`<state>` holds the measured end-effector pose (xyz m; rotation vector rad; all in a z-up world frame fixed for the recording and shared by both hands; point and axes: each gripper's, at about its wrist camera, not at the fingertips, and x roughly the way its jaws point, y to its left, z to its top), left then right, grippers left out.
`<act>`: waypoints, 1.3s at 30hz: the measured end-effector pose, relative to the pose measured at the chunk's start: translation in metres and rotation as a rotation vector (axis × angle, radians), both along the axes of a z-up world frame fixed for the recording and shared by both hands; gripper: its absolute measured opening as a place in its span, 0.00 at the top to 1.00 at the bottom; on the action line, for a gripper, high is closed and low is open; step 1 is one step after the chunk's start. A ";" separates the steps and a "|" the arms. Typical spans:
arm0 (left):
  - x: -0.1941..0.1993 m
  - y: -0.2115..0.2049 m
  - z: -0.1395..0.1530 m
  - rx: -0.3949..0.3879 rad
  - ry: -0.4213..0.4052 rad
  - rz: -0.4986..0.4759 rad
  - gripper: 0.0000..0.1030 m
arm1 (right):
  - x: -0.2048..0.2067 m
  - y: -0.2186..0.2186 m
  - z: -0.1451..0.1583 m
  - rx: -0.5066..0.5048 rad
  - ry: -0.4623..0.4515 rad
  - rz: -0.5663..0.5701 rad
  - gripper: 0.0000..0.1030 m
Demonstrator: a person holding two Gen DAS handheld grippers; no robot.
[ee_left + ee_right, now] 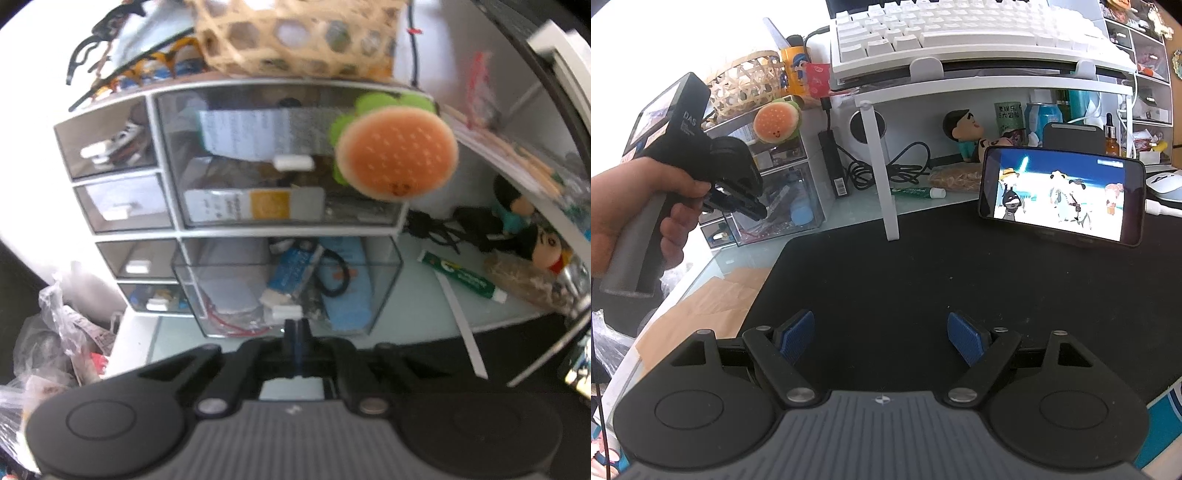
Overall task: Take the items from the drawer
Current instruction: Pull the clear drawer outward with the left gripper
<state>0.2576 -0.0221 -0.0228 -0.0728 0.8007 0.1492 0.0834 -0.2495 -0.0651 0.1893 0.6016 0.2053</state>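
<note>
A clear plastic drawer is pulled out of the white drawer unit. It holds a blue packet, a black hair tie and other small items. My left gripper is shut just below the drawer's white handle; whether it pinches the handle is hidden. It also shows in the right wrist view, in front of the pulled-out drawer. My right gripper is open and empty over the black desk mat.
A burger plush hangs at the unit's upper right. A woven basket stands on top. A green tube, dolls and cables lie under the white monitor stand. A phone stands on the mat. Plastic bags lie at left.
</note>
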 end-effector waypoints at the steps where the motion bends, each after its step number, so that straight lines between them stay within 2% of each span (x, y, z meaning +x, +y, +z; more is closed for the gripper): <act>1: 0.002 0.001 -0.001 -0.004 0.001 0.009 0.91 | 0.000 0.000 0.000 0.000 0.000 0.001 0.19; 3: 0.004 0.004 0.002 -0.001 0.001 0.016 0.89 | 0.000 -0.001 0.000 0.001 0.000 0.002 0.18; 5: 0.001 0.007 0.006 0.003 -0.005 0.021 0.80 | 0.001 -0.001 0.000 0.002 0.001 0.003 0.18; 8: 0.003 0.008 0.005 -0.012 -0.010 0.014 0.77 | 0.001 -0.002 -0.001 0.004 0.001 0.005 0.18; 13: 0.009 0.004 0.003 -0.004 -0.029 0.011 0.77 | 0.002 -0.003 -0.001 0.006 0.001 0.008 0.18; 16: 0.014 0.003 0.001 -0.023 -0.010 0.014 0.78 | 0.002 -0.003 -0.001 0.007 0.002 0.010 0.18; 24: 0.020 -0.004 -0.006 0.011 0.007 0.022 0.81 | 0.003 -0.005 -0.002 0.011 0.002 0.015 0.18; 39: 0.011 -0.008 -0.006 0.027 0.016 -0.007 0.82 | -0.005 0.001 0.001 0.014 0.004 0.014 0.18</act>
